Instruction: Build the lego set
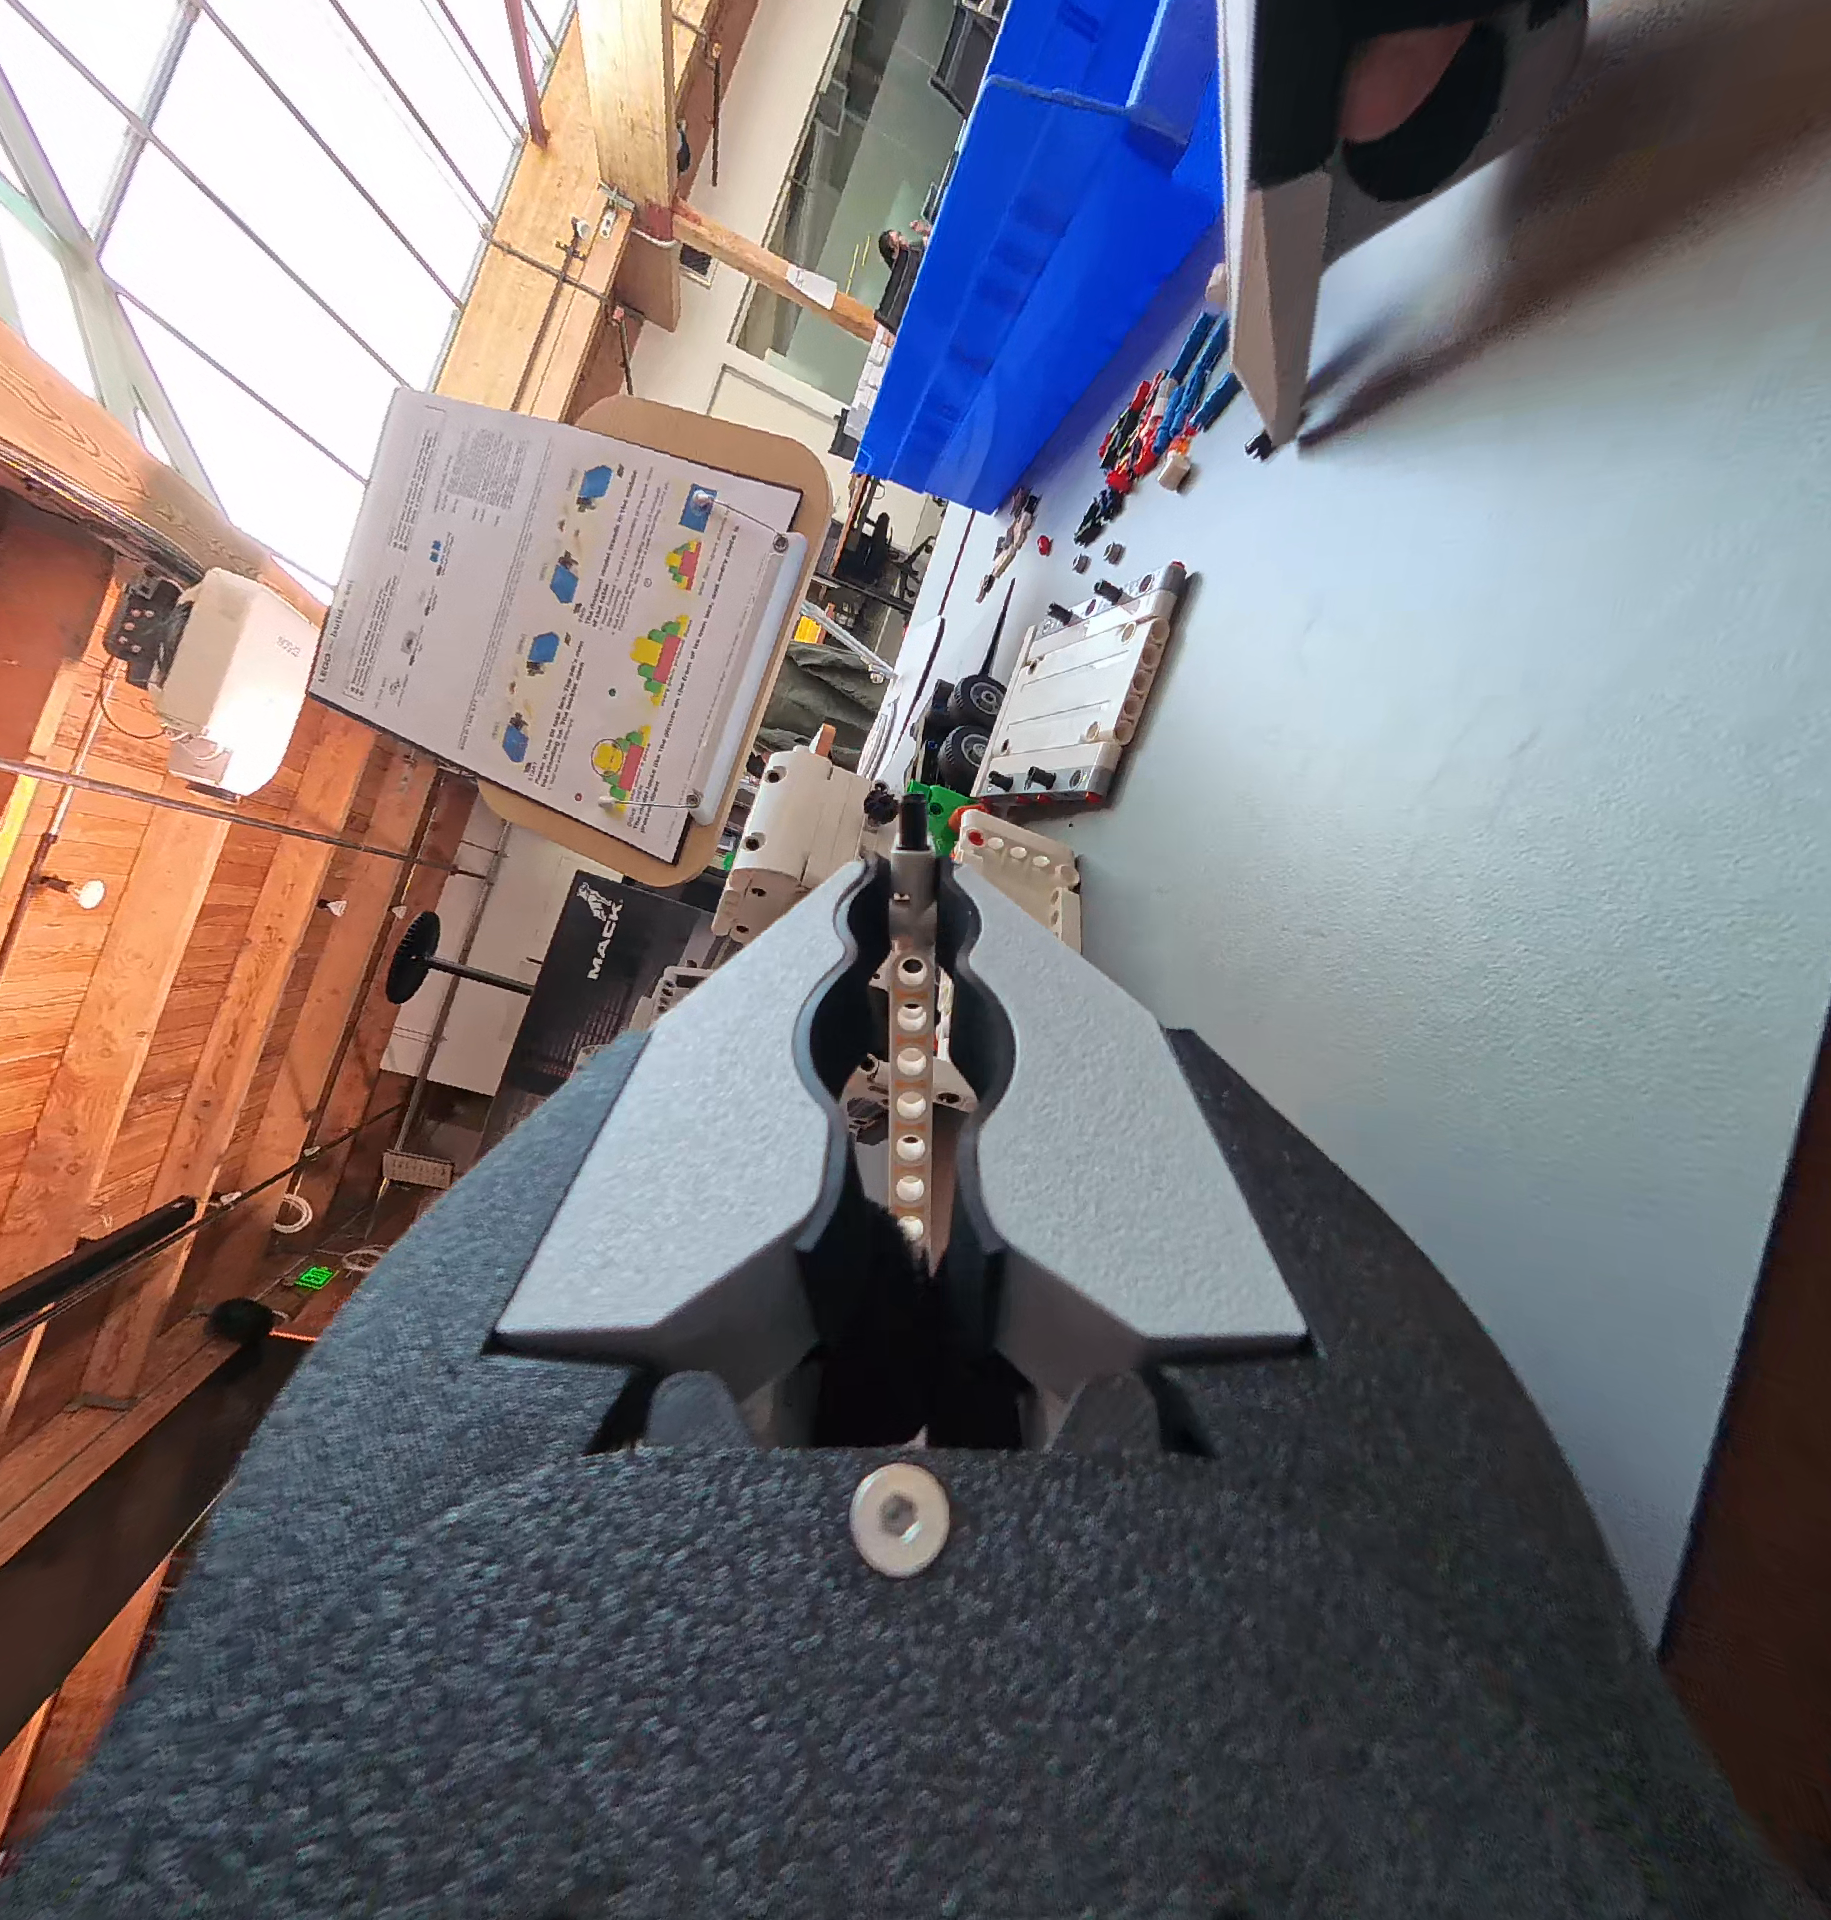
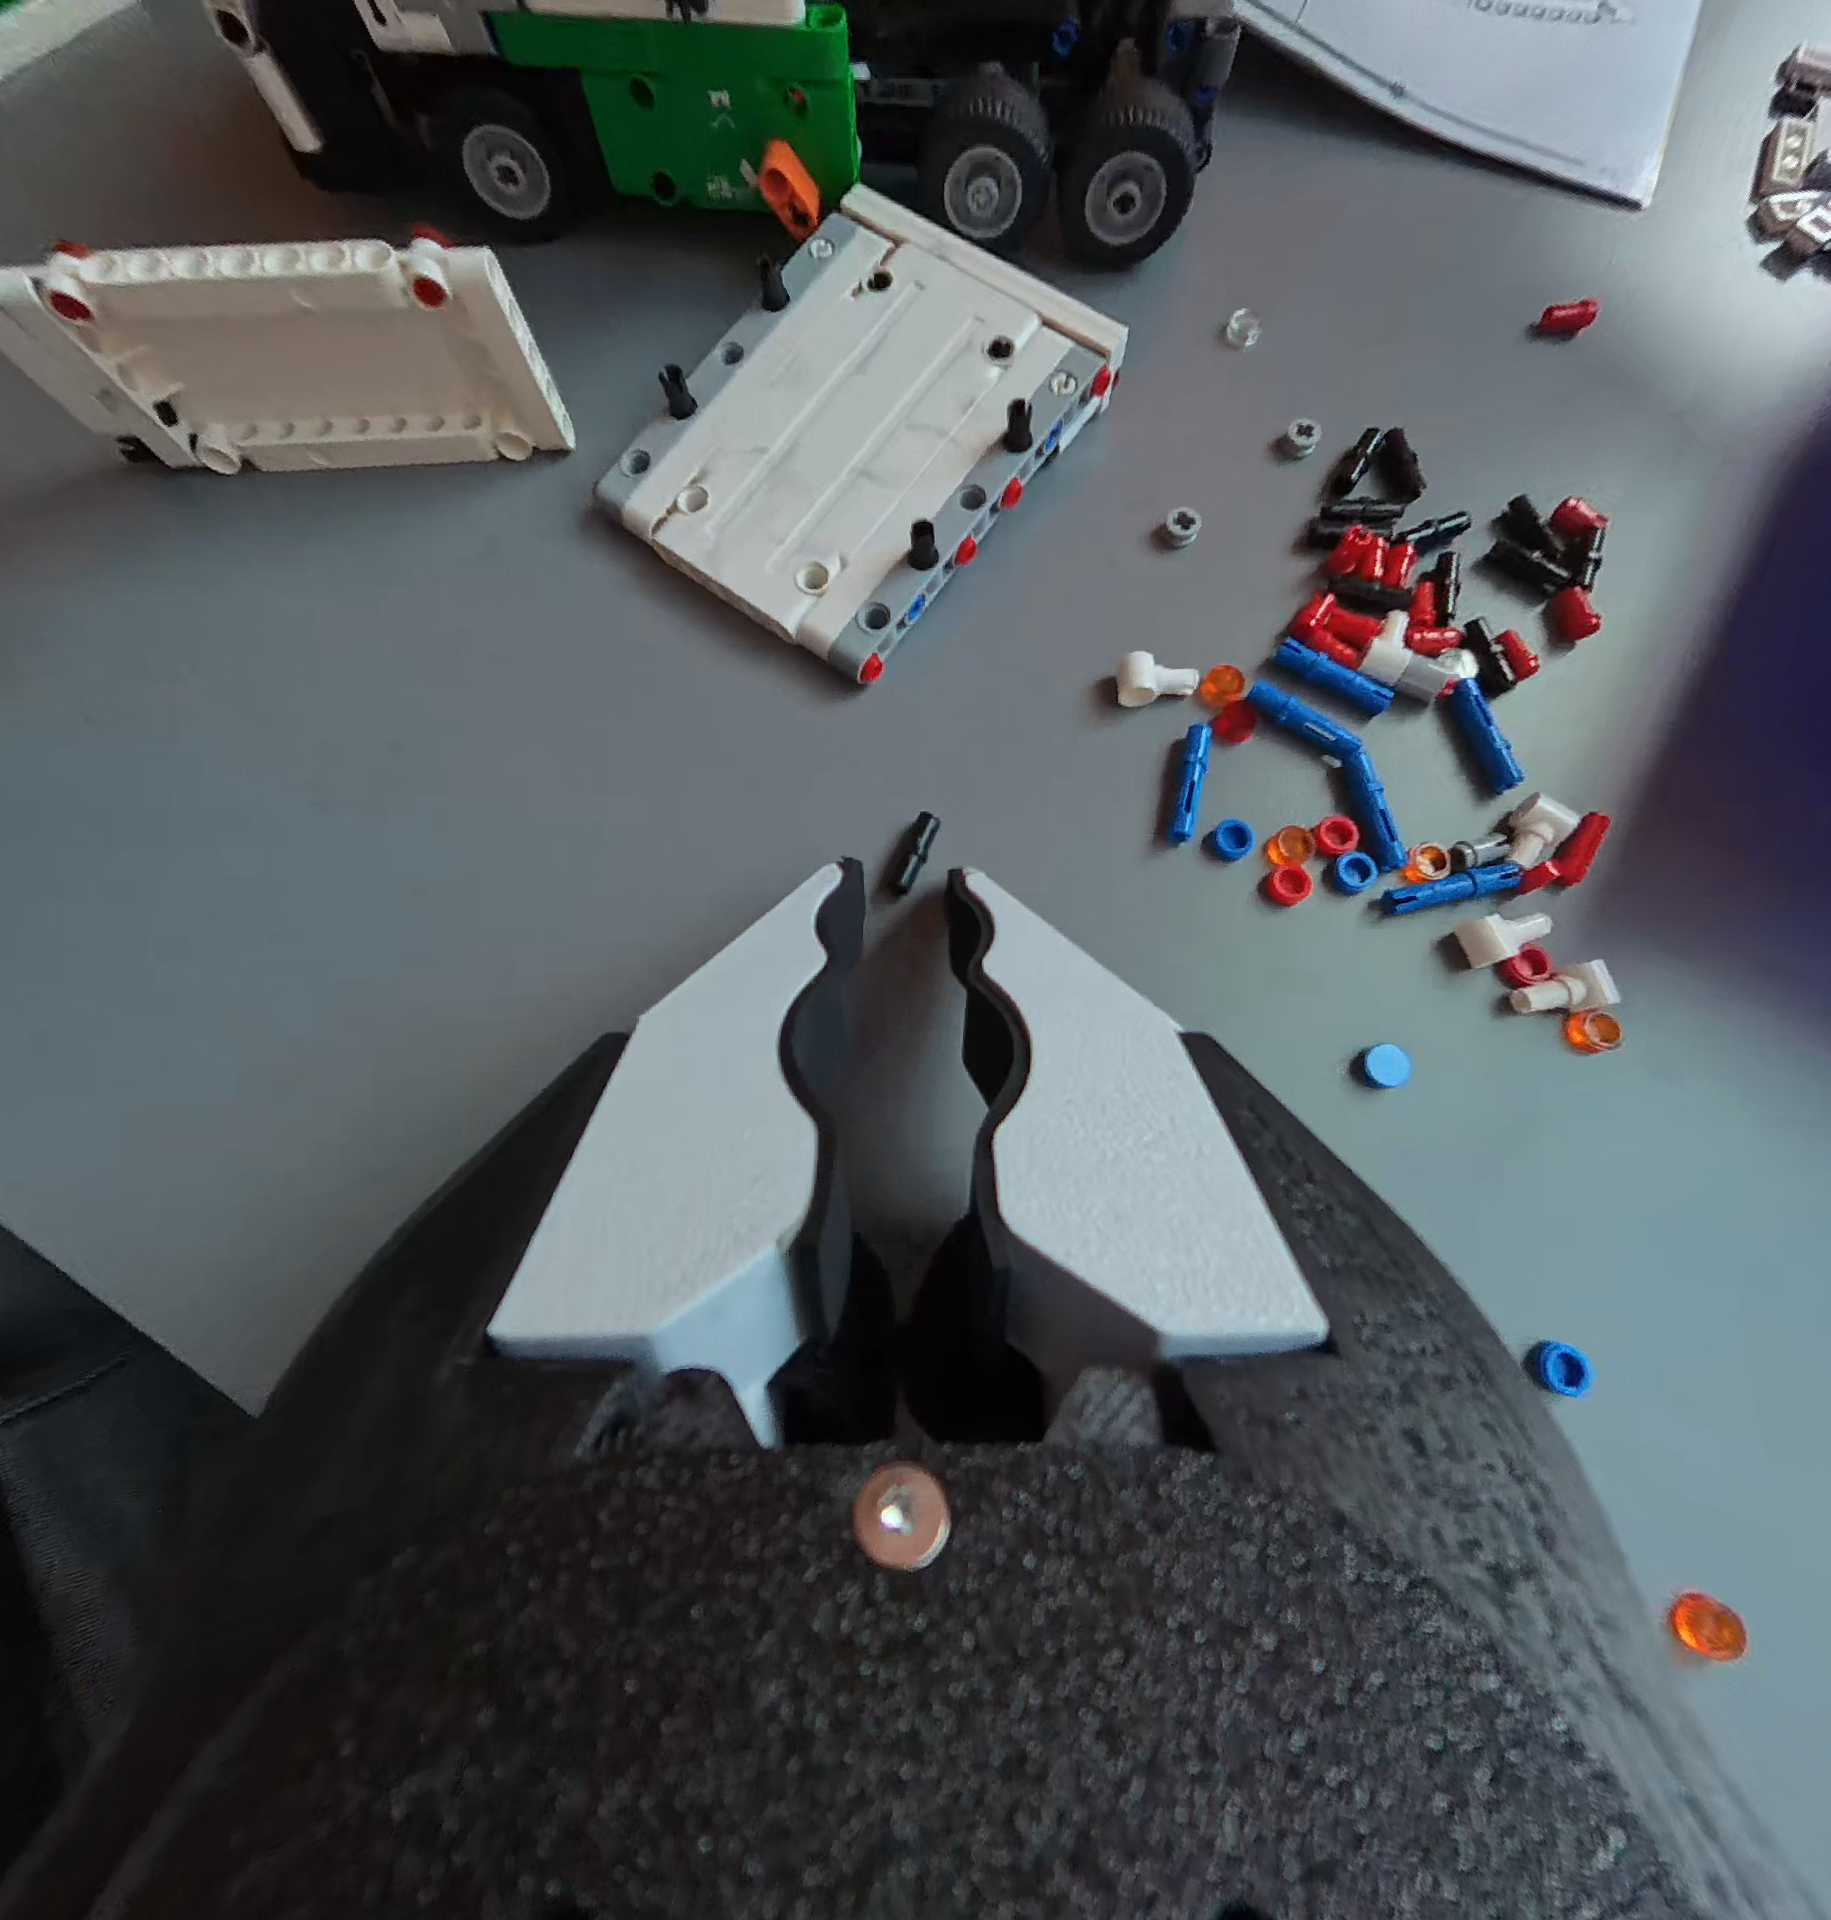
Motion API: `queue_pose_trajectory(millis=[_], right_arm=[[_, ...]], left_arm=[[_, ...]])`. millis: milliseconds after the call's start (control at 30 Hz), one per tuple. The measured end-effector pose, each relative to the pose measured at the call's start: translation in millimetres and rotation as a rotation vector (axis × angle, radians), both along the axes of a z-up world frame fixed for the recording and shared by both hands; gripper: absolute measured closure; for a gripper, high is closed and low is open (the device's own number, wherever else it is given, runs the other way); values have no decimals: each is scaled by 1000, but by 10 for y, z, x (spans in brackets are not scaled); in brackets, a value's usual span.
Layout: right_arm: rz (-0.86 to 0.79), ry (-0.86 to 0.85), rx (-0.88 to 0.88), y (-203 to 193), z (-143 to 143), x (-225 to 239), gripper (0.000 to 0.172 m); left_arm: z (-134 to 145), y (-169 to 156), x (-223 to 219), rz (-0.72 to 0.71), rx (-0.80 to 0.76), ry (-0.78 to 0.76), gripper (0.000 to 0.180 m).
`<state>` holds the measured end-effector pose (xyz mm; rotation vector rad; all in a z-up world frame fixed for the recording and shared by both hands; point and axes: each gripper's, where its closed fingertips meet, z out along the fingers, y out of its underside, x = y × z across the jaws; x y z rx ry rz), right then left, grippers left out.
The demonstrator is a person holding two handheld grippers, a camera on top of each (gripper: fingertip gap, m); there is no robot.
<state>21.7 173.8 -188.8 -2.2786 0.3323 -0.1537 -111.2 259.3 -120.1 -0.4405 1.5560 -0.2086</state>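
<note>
Right tool sits narrowly parted over the table, gripping nothing, a black pin lying just past its tips, long axis toward 12-1 o'clock, while left tool pinches a holed white beam.

The left gripper has its jaws clamped on a thin beam; the right gripper points downward, jaws slightly parted and bare.
</note>
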Motion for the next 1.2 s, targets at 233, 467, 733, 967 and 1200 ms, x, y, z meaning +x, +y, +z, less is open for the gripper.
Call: queue_pose_trajectory(millis=[233,467,733,967,1200], right_arm=[[42,-55,-23,53,-7,-1,169],[521,-51,-424,-394,177,-161,169],[871,-91,-626,-309,427,-526,169],[899,-273,-146,525,686,-1254,169],[856,-25,-64,524,678,-1451,169]], left_arm=[[8,10,-4,-1,-9,-1,174],[-27,-45,-14,-12,51,-2,174],[-8,-38,-23,-2,79,-22,174],[-11,-96,-44,-12,143,-42,174],[-73,-143,-33,4,296,-58,174]])
